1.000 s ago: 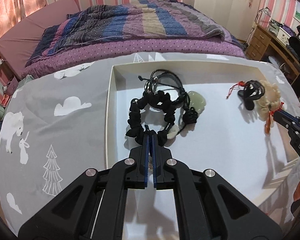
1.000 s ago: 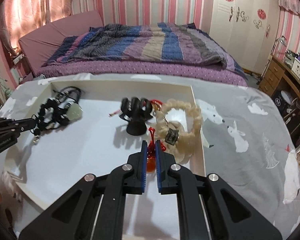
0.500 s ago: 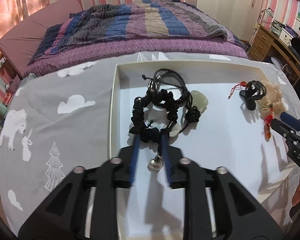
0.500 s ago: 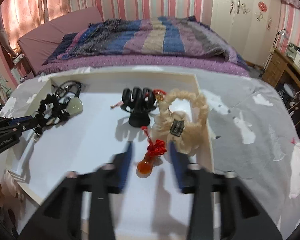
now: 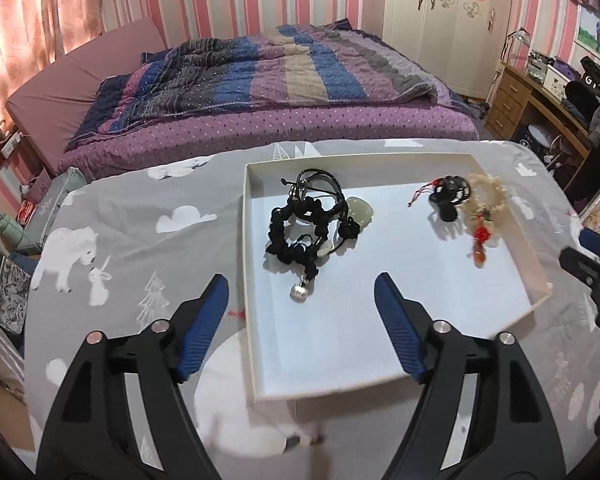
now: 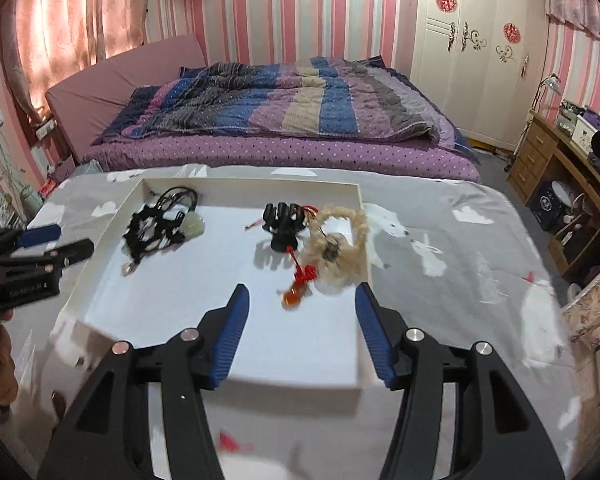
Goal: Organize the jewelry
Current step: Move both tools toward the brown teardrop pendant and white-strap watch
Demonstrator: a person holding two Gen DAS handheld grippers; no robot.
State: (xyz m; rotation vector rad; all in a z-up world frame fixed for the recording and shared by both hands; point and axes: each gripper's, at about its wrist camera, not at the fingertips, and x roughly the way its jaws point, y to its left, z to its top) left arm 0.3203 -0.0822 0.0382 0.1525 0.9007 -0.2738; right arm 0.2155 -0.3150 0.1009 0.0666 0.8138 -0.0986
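A white tray (image 5: 250,280) on the table holds two heaps of jewelry. On its left lie a black scrunchie (image 5: 284,240) tangled with cords, a pale jade pendant (image 5: 360,210) and a silver charm (image 5: 299,292). My left gripper (image 5: 301,279) hovers above the charm with its jaws opening and grips nothing. On the tray's right are a black hair claw (image 6: 282,224), a cream fluffy scrunchie (image 6: 340,248) and an orange pendant (image 6: 294,298) on a red knot. Over that pendant my right gripper (image 6: 302,289) is raised, its jaws opening and nothing pressed between them.
The grey tablecloth (image 5: 140,240) with white animals covers the table around the tray. Behind the table stands a bed (image 5: 260,80) with a striped quilt. A wooden desk (image 5: 540,92) is at the right, and a wardrobe (image 6: 480,40) stands at the back.
Both grippers went from shut to open, letting go of the silver charm and the orange pendant. Both rose and drew back from the tray.
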